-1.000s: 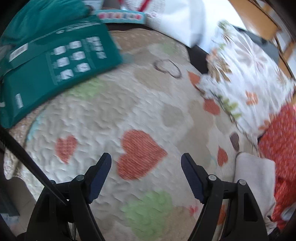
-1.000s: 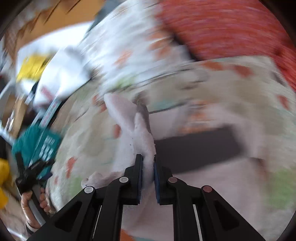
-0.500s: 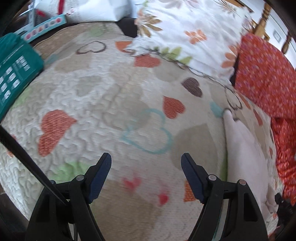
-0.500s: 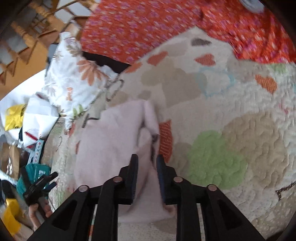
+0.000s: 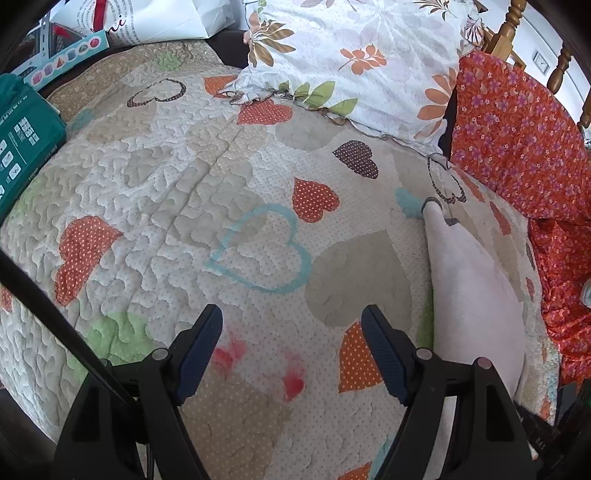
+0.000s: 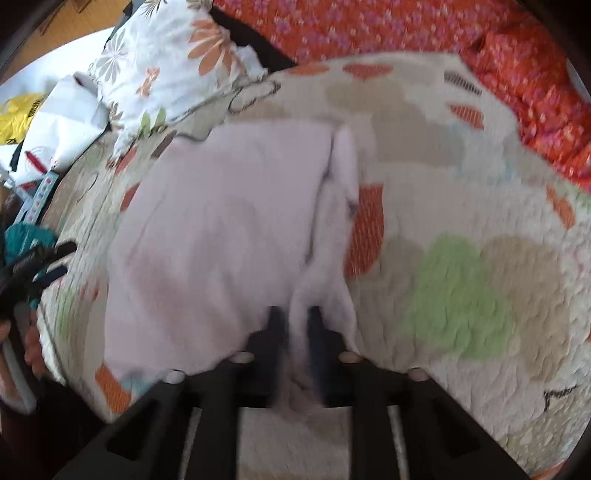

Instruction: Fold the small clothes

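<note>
A small pale pink garment (image 6: 221,229) lies spread on the heart-patterned quilt (image 6: 461,280). My right gripper (image 6: 295,325) is shut on the garment's near edge, low over the quilt; the view is blurred. In the left wrist view the same pink garment (image 5: 476,295) lies at the right, beside my right finger. My left gripper (image 5: 291,339) is open and empty above bare quilt (image 5: 221,206), left of the garment. It also shows far left in the right wrist view (image 6: 33,266), held by a hand.
A white floral pillow (image 5: 369,62) and a red floral cloth (image 5: 524,140) lie at the back and right. A teal package (image 5: 22,140) sits at the left edge, a white bag (image 5: 155,18) behind it. A wooden bed frame (image 5: 506,33) stands behind.
My right gripper has brought the pink garment down and it now lies spread flat on the quilt. My left gripper has swung right, away from the teal package, toward the garment.
</note>
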